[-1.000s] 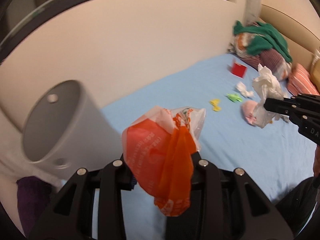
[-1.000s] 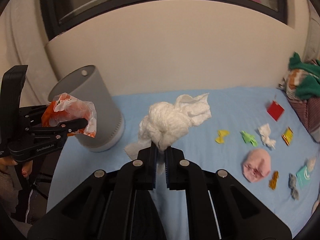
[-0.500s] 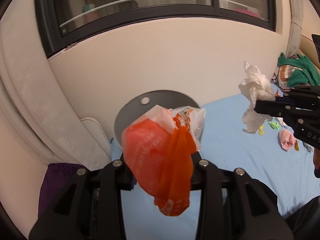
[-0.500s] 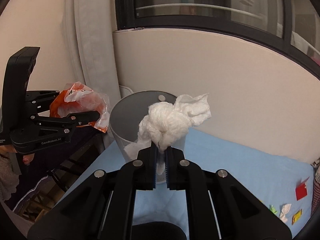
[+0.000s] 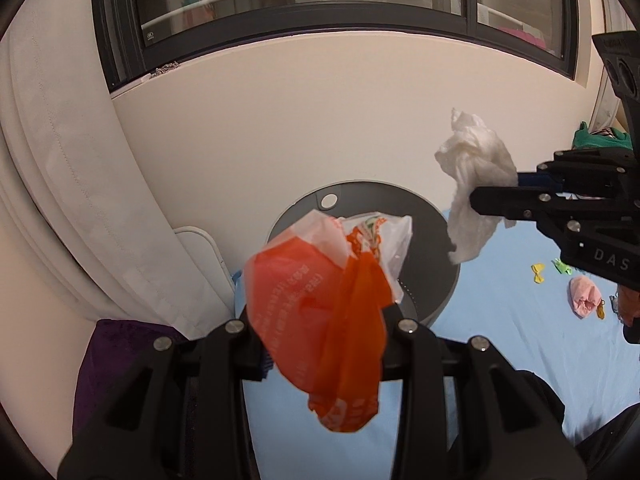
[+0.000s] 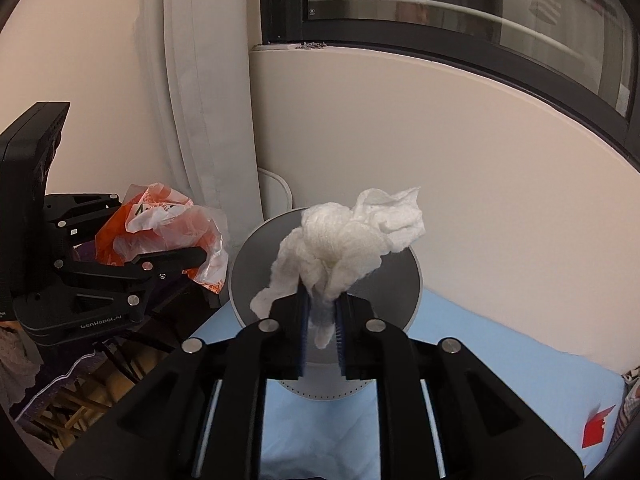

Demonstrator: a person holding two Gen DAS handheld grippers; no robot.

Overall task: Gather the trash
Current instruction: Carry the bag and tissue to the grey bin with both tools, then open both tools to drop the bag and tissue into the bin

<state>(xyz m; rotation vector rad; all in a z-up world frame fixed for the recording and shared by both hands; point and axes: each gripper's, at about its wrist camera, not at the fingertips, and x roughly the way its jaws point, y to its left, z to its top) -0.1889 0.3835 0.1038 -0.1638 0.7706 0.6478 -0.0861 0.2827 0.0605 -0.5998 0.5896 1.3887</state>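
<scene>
tissue wad [image 6: 344, 248] over bin [image 6: 408, 300] | right claw [image 6: 322, 322] opening | left claw [image 5: 324, 320] grips bag [image 5: 320, 308]

Crumpled orange-white plastic bag [image 5: 328, 312] pinched between left gripper [image 5: 324, 332] fingers, hanging above grey bin [image 5: 432, 216]. White tissue wad [image 6: 344, 248] between opening right gripper [image 6: 322, 320] fingers, over bin mouth. Small scraps [image 5: 538, 272] on blue bed [image 5: 500, 320].
</scene>
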